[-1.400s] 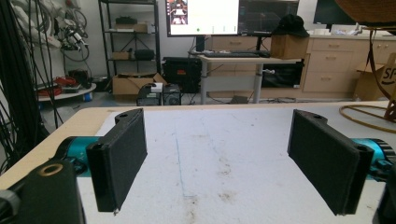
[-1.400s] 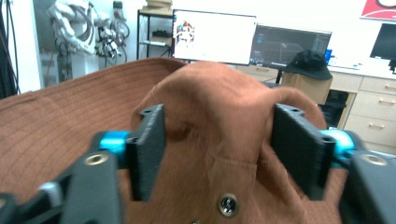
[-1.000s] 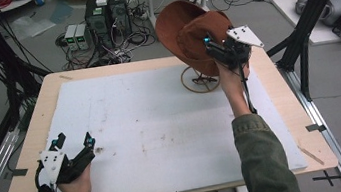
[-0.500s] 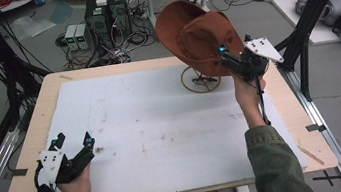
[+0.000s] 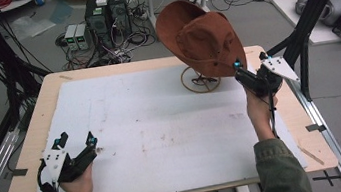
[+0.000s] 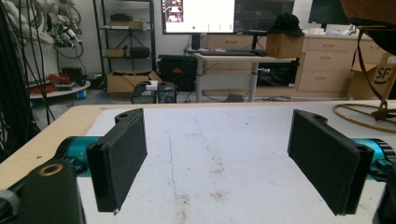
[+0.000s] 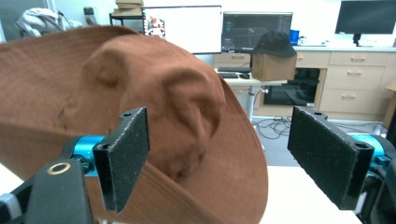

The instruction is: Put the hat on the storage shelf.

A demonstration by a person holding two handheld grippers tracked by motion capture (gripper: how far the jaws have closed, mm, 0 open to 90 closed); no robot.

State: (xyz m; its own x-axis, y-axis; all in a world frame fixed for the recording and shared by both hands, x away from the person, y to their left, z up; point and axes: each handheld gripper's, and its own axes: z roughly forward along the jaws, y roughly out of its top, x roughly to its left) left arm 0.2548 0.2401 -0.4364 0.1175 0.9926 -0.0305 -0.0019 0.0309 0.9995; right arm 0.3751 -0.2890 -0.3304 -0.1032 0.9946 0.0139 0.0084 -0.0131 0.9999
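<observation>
Since the earlier frame the right gripper (image 5: 241, 68) has drawn back from the hat's crown toward the table's right edge, and its jaws have just been opening, with nothing pressed between them. Brown hat (image 5: 203, 41) sits tilted on a wire stand (image 5: 200, 79) at the far right of the white mat (image 5: 153, 128); the stand's ring base rests on the mat. Right gripper now stands just beside the hat's lower brim, jaws wide, the brim close ahead of them in the right gripper view (image 7: 219, 158). Left gripper (image 5: 79, 151) rests at the near left, well apart from the hat, jaws wide and empty. No containers are on the table (image 5: 29, 146).
</observation>
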